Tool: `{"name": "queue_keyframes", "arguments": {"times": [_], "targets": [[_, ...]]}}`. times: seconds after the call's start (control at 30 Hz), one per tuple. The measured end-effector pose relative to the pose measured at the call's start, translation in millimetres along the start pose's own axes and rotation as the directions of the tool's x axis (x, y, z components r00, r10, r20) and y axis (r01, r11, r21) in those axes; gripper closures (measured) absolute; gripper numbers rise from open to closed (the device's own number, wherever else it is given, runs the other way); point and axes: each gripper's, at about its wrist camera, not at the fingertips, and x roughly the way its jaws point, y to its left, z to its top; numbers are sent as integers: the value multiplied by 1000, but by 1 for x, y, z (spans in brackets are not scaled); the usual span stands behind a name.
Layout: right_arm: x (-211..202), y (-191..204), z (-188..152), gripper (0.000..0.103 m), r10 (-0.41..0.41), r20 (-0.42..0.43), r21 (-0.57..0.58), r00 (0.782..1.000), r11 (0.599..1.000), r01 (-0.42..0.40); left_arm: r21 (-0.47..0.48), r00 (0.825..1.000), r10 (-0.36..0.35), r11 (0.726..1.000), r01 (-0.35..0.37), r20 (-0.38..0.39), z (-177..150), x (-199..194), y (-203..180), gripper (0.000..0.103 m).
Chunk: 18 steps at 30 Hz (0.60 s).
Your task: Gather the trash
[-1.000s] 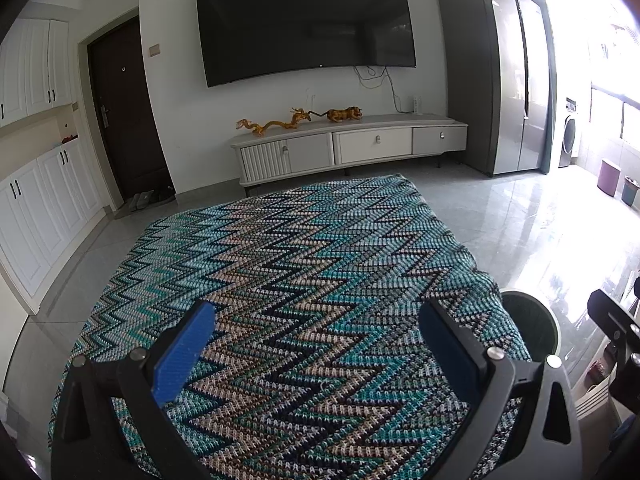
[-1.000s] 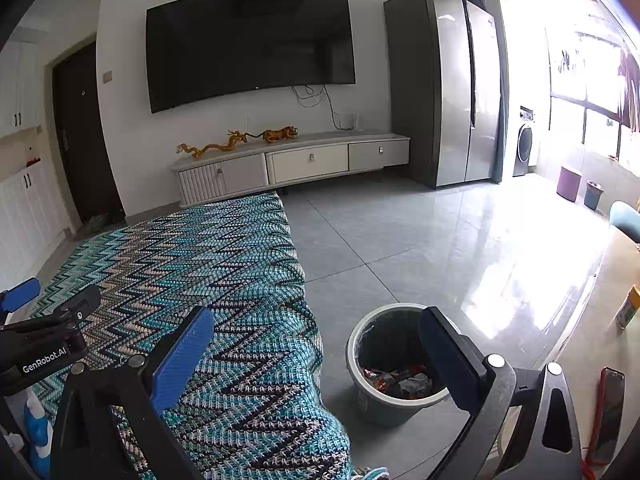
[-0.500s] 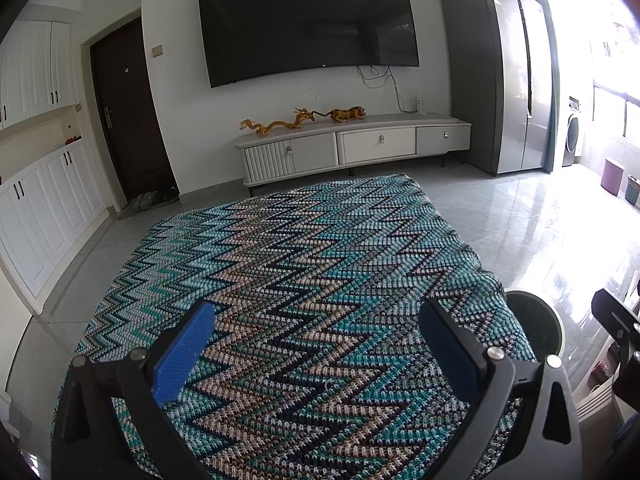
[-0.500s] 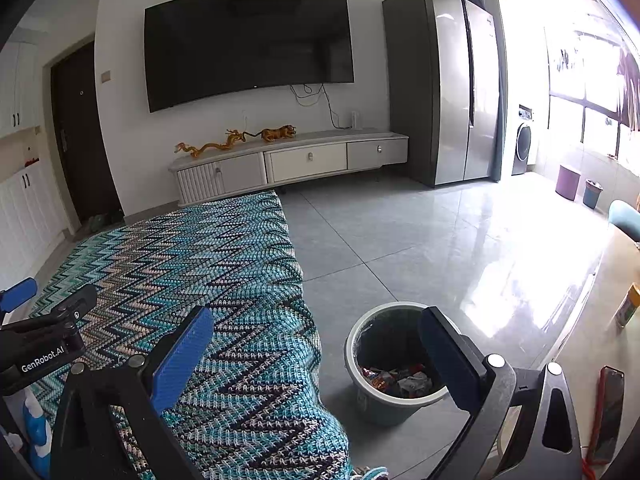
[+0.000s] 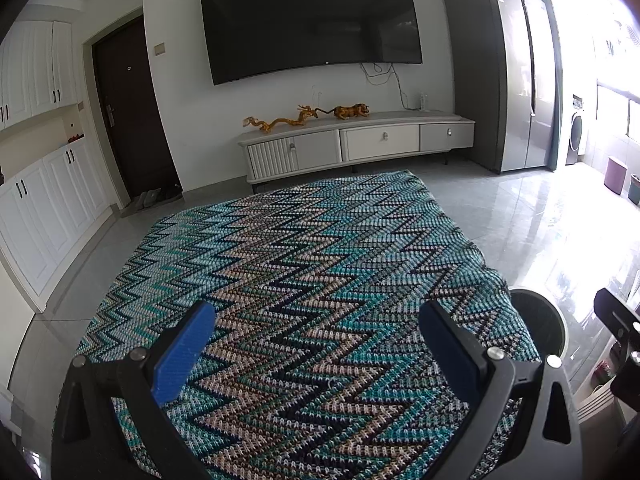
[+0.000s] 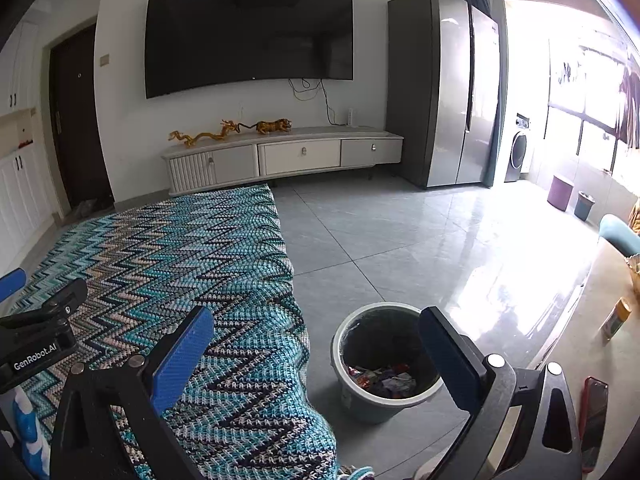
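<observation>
A grey trash bin (image 6: pixel 382 398) stands on the floor beside the zigzag-patterned blanket (image 6: pixel 172 264), holding several crumpled wrappers (image 6: pixel 380 378). My right gripper (image 6: pixel 316 344) hovers open above the blanket's edge and the bin, nothing between its blue pads. My left gripper (image 5: pixel 316 344) is open over the middle of the blanket (image 5: pixel 304 264), also empty. The bin's rim (image 5: pixel 540 320) peeks out past the blanket's right edge in the left wrist view. The left gripper's body (image 6: pixel 40 332) shows at the left of the right wrist view.
A TV console (image 6: pixel 288 156) with dragon and tiger figurines stands under a wall TV (image 6: pixel 248 32). A fridge (image 6: pixel 452 88) stands right of it. Shiny tiled floor (image 6: pixel 420 240) spreads to the right. A counter edge with a phone (image 6: pixel 594 416) and a small jar (image 6: pixel 618 316) lies far right.
Both views drift slightly; the left gripper has shifted a little so the scene slides rightward. Both grippers stay open and empty.
</observation>
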Motion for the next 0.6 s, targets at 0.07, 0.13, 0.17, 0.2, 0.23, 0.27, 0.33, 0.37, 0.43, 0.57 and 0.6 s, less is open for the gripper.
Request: {"name": "queue_keyframes", "arguments": {"times": [0.07,0.13,0.17,0.2,0.23,0.27,0.33,0.37,0.43,0.57,0.6], "targets": [[1,0,1,0,-6,-6,-1,1000,1000,6,-1,1000,2,1000,-2,0,0,0,-1,0],[3,-1,1,0,-11,-14,-2,1000,1000,11,1,1000,2,1000,-2,0,1,0,-2,0],[4,-1,1,0,-13,-21,-3,1000,1000,13,3,1000,2,1000,-2,0,1,0,-3,0],[7,-1,1,0,-16,-28,-3,999,1000,16,5,1000,2,1000,-2,0,1,1,-4,0],[8,-1,1,0,-20,-36,-4,999,1000,20,7,1000,2,1000,-2,1,1,1,-4,0],[9,-1,1,0,-22,-41,-3,999,1000,22,9,1000,1,1000,-1,1,1,1,-5,0],[12,-3,1,0,-23,-50,0,998,1000,23,13,1000,1,1000,-1,2,1,1,-8,0],[13,-3,1,0,-24,-54,2,998,1000,24,15,1000,0,1000,0,2,2,2,-9,0],[14,-4,1,0,-23,-57,7,998,1000,23,19,1000,-1,1000,1,1,2,3,-11,0],[17,-7,1,0,-23,-66,18,998,1000,25,25,1000,-4,1000,4,-3,2,5,-14,0],[19,-8,1,0,-21,-71,24,997,999,23,28,1000,-4,1000,4,-3,3,5,-16,0]]}}
